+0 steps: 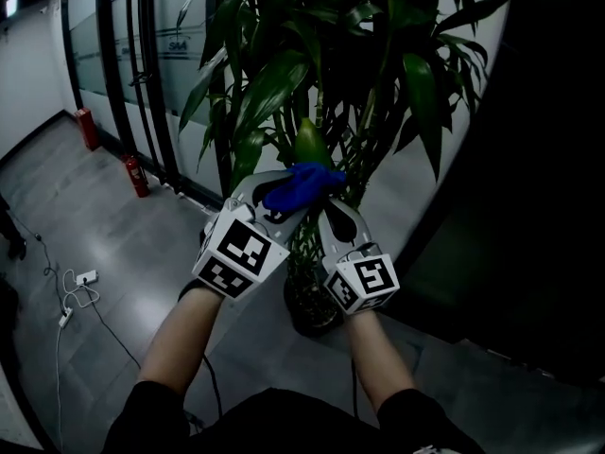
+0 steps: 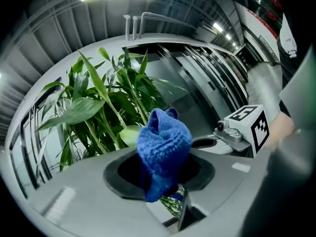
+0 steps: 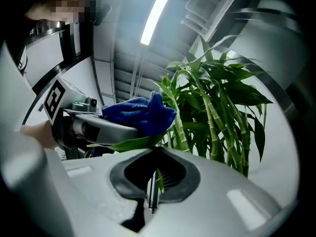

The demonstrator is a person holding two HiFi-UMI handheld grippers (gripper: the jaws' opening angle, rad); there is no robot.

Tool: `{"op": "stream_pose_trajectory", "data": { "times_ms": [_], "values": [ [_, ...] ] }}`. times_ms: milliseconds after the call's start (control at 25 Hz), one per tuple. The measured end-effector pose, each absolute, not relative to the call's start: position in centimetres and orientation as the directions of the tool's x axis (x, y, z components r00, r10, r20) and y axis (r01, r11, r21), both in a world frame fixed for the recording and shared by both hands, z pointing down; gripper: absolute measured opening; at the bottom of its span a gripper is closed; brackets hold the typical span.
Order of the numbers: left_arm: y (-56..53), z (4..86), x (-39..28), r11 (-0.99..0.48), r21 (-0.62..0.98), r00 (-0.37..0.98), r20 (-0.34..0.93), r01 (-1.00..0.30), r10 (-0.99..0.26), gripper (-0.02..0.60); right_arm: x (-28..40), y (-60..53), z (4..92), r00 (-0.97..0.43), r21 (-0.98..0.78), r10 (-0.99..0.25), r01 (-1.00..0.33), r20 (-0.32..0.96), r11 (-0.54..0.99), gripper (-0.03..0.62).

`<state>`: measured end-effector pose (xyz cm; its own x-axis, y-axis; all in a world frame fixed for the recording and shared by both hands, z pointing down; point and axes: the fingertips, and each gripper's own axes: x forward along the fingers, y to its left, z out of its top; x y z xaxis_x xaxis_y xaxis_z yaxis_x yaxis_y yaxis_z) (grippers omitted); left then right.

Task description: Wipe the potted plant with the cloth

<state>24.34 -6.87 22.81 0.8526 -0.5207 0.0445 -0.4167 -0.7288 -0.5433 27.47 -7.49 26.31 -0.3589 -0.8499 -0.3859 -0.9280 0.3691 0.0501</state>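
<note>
The potted plant [image 1: 312, 74] is a tall bamboo-like cluster with long green leaves, standing in a dark pot [image 1: 310, 308] on the floor. My left gripper [image 1: 301, 193] is shut on a bunched blue cloth [image 1: 304, 183], which rests on a pale green leaf [image 1: 310, 144]. In the left gripper view the blue cloth [image 2: 163, 147] bulges out of the jaws. My right gripper [image 1: 333, 208] sits just right of the cloth. In the right gripper view my right gripper [image 3: 154, 177] is shut on a long green leaf [image 3: 129, 143], and the cloth [image 3: 139, 112] lies on top of that leaf.
A glass wall with dark frames [image 1: 123, 55] runs along the left behind the plant. Two red fire extinguishers [image 1: 138, 176] stand at its foot. White cables and a power strip [image 1: 80, 282] lie on the grey floor at left. A dark wall [image 1: 548, 206] fills the right.
</note>
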Motion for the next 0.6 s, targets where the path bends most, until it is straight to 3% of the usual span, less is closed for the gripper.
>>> {"op": "stream_pose_trajectory", "data": {
  "times_ms": [600],
  "values": [
    [-5.5,25.1,23.9,-0.775,-0.471,0.862,0.057,-0.422,-0.504,0.153,28.3,-7.0,27.3,-0.341,0.037,-0.868,-0.935,-0.361,0.352,0.003]
  ]
}}
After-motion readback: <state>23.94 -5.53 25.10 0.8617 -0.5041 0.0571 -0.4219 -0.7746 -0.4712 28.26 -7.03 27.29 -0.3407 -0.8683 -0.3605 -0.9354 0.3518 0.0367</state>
